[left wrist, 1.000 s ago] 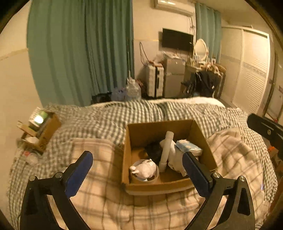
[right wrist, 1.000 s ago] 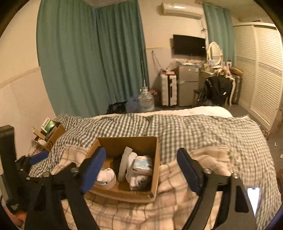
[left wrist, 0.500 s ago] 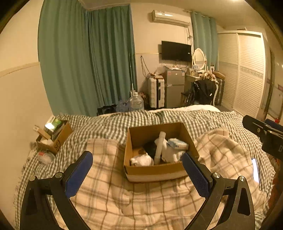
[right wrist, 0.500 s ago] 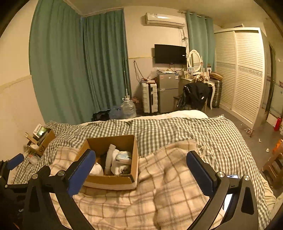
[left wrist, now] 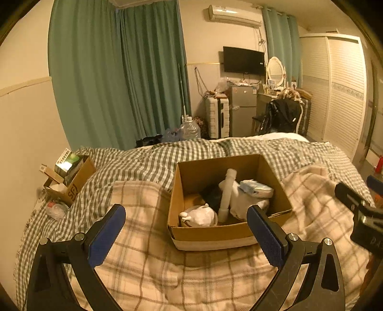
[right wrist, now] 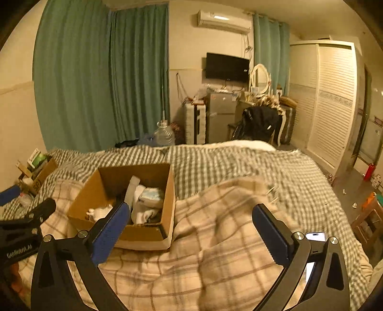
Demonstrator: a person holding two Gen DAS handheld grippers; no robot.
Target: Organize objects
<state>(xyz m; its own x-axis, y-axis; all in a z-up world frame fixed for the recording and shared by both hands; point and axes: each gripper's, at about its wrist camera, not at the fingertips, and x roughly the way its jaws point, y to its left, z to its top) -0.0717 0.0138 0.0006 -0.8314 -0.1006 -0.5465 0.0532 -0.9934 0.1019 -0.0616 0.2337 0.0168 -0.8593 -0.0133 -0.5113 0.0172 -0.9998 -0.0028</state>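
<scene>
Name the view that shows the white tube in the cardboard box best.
Left wrist view: the white tube shows full length, leaning in the cardboard box. In the right wrist view, a gripper finger hides its lower end.

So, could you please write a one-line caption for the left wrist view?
Open left hand-held gripper facing a cardboard box of mixed items on a plaid blanket.

Warm light fills a bedroom where green curtains (left wrist: 115, 79) hang at 11 o'clock, an air conditioner (left wrist: 234, 16) and wall television (left wrist: 244, 60) at 1 o'clock, a louvred white wardrobe (right wrist: 330, 102) at 3 o'clock, and a checked bed (right wrist: 239, 165) below.
</scene>
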